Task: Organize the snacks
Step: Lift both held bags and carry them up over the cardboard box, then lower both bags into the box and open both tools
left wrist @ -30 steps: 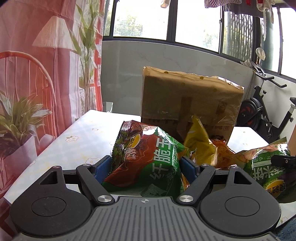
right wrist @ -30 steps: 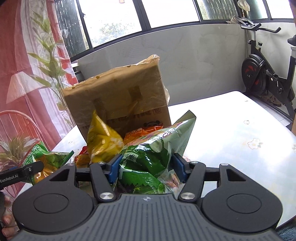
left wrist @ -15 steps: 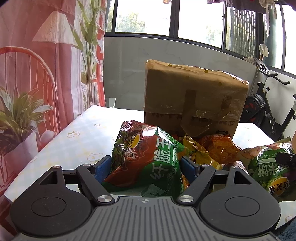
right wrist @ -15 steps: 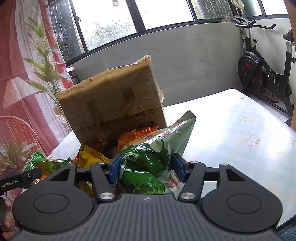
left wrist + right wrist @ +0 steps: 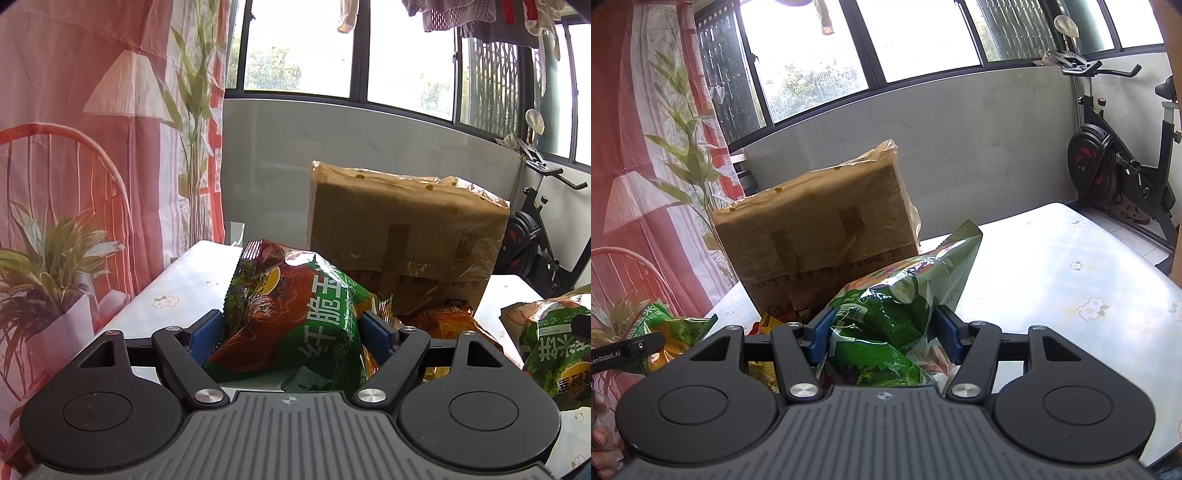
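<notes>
The left claw [image 5: 291,332] pinches a red-and-green snack bag [image 5: 295,317] between its blue pads, held level above the tabletop [image 5: 184,288]. The right claw [image 5: 881,338] likewise clamps a green snack bag [image 5: 901,310], whose serrated top edge points up and to the right. Each claw's bag shows at the edge of the other's view. Just beyond the left claw lie an orange snack bag [image 5: 443,321] and a yellow one, partly hidden. Behind them stands a tape-wrapped cardboard box [image 5: 820,236], blocking the way forward. Farther off are a curtain [image 5: 92,147], windows and an exercise bike [image 5: 1115,170].
</notes>
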`<action>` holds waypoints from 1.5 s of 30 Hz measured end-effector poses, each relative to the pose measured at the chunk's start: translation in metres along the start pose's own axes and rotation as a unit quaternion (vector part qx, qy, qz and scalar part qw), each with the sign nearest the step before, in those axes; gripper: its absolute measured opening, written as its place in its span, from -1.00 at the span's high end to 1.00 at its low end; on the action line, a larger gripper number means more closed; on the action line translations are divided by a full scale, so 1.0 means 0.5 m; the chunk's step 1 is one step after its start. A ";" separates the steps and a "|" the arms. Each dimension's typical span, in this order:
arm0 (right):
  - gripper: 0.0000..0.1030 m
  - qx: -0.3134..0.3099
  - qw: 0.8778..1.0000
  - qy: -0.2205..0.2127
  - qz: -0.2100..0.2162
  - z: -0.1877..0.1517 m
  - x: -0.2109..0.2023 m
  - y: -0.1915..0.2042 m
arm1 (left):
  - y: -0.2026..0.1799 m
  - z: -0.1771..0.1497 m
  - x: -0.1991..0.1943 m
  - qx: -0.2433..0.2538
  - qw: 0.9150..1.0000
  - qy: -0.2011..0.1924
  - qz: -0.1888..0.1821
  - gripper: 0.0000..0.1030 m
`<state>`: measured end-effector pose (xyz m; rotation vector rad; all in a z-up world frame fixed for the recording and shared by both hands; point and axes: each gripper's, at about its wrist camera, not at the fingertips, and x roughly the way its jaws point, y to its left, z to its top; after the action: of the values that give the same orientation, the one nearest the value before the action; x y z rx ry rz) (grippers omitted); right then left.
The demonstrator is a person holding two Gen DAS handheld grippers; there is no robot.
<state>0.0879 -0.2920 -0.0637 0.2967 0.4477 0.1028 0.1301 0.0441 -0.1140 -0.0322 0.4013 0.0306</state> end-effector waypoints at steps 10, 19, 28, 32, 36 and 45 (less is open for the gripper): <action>-0.17 -0.039 0.997 -0.066 0.004 0.093 0.008 0.004 | -0.009 0.106 0.006 0.031 0.998 -0.060 -0.005 -0.60; -0.17 -0.047 0.993 -0.106 0.017 0.174 0.034 0.010 | -0.038 0.179 0.046 0.051 0.995 -0.080 -0.008 -0.60; -0.16 -0.066 0.989 -0.127 0.023 0.253 0.067 0.015 | -0.074 0.261 0.109 0.062 0.994 -0.088 -0.017 -0.61; -0.15 -0.070 0.988 -0.133 0.026 0.291 0.091 0.014 | -0.101 0.310 0.143 0.078 0.992 -0.094 -0.019 -0.61; -0.15 -0.075 0.987 -0.141 0.035 0.324 0.116 0.017 | -0.136 0.356 0.193 0.095 0.991 -0.097 -0.013 -0.61; -0.15 -0.115 0.981 -0.148 0.050 0.395 0.231 0.038 | -0.206 0.431 0.339 0.140 0.987 -0.079 0.017 -0.62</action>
<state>0.2776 -0.3065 0.0642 0.1027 0.1234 0.2045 0.3741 -0.0467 0.0207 0.2524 0.2445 0.0108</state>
